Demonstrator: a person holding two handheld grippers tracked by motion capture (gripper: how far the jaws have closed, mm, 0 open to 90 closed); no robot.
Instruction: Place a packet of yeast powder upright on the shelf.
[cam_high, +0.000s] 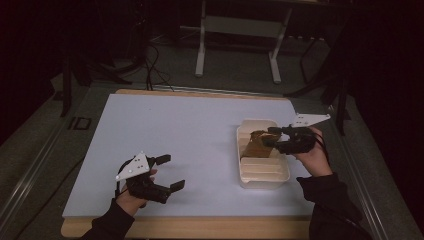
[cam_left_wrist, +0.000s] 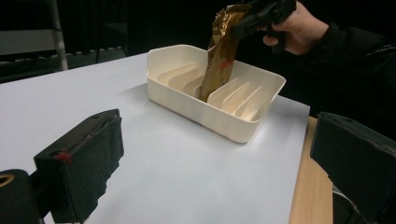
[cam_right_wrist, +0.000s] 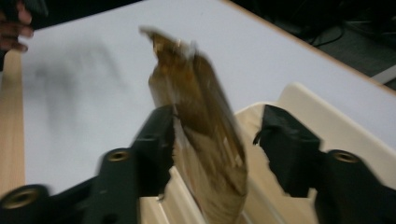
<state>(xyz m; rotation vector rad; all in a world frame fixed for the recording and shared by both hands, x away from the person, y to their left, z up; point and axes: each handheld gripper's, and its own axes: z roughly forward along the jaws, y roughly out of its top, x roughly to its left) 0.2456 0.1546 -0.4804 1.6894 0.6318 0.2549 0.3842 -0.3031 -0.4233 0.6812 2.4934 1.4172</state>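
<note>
Brown-gold packet (cam_left_wrist: 220, 56) stands in the cream slotted tray (cam_high: 262, 172), between the jaws of the right gripper (cam_high: 272, 137). Long axis close to upright, tilted: in the left gripper view the lower end sits down in a slot between two dividers and the crumpled upper end leans up toward the right gripper's jaws above the tray. In the right gripper view the packet (cam_right_wrist: 201, 135) rises between the two black jaws, its torn-looking top edge pointing up and away from them.

Appearance: shiny foil-like wrapper, brown-gold, creased, flat and long; a small red mark on one face. Blurred in the right gripper view.

Right gripper: jaws parted, released. One jaw lies just beside the wrapper; the other stands clear of it, with a gap showing.

Left gripper (cam_high: 167, 172): jaws wide apart, nothing between them, low over the white table sheet (cam_high: 170, 125), well apart from the tray, which lies ahead of its jaws.
</note>
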